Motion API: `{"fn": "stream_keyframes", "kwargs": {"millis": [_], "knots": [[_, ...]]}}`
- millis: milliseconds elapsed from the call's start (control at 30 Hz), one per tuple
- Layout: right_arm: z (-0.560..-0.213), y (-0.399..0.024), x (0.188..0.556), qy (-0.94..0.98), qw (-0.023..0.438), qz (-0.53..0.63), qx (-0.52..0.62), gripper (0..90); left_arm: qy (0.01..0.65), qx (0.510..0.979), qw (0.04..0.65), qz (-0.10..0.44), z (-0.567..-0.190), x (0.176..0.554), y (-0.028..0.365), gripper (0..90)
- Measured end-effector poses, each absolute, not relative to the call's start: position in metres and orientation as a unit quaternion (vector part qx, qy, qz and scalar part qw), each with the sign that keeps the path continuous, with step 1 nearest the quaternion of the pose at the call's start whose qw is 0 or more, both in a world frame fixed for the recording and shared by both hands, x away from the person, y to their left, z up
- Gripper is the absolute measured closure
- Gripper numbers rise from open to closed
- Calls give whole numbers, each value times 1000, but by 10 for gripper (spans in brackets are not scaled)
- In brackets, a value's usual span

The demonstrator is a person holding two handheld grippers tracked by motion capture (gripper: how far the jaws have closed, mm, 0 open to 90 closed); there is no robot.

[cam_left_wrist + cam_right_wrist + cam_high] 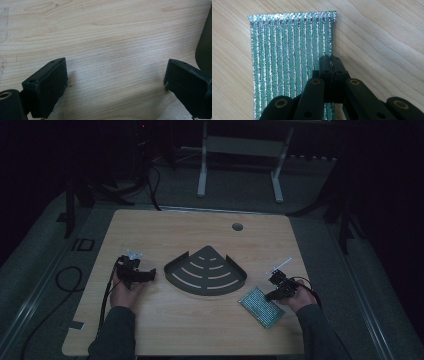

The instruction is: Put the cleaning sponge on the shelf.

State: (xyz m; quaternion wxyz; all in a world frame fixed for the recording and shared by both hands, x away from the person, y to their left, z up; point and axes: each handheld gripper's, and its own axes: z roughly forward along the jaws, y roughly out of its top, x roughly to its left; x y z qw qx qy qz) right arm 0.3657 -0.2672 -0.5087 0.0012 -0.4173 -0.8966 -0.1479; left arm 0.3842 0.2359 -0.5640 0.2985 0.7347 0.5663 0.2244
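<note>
Where the high view looks down on the scene, a pale wooden table (185,330) carries three items. Item one: a dark, fan-shaped slotted tray (206,271) at the middle. Item two: a glittering green-and-silver ribbed pad (261,306), lying flat toward the near right, just beside the tray's right corner but apart from it. Item three: a round cable hole (237,226) near the far edge. The left claw (148,276) sits left of the tray, held in the person's left hand (125,291), its jaws pointing toward the tray. The right claw (270,295) rests at the pad's right edge, gripped by the right hand (296,301).

Left gripper view: left claw (116,76) released, jaws wide apart over bare table (107,37), nothing between them. A dark tray edge (205,47) shows at the right border.

Right gripper view: right claw (332,63) clenched, jaws pressed together on the right-hand border of the ribbed pad (287,47), a sliver of the material pinched between the tips. The pad lies flat on the table (382,37), its ribs running lengthwise away from the claw.
</note>
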Motion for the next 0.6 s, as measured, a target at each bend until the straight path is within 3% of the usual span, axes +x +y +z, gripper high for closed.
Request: {"fn": "stream_keyframes", "kwargs": {"millis": [600], "knots": [[-478,-269,369,-897,-24,-152,-414,896,566,735,298,224,-564,384,236,56]]}}
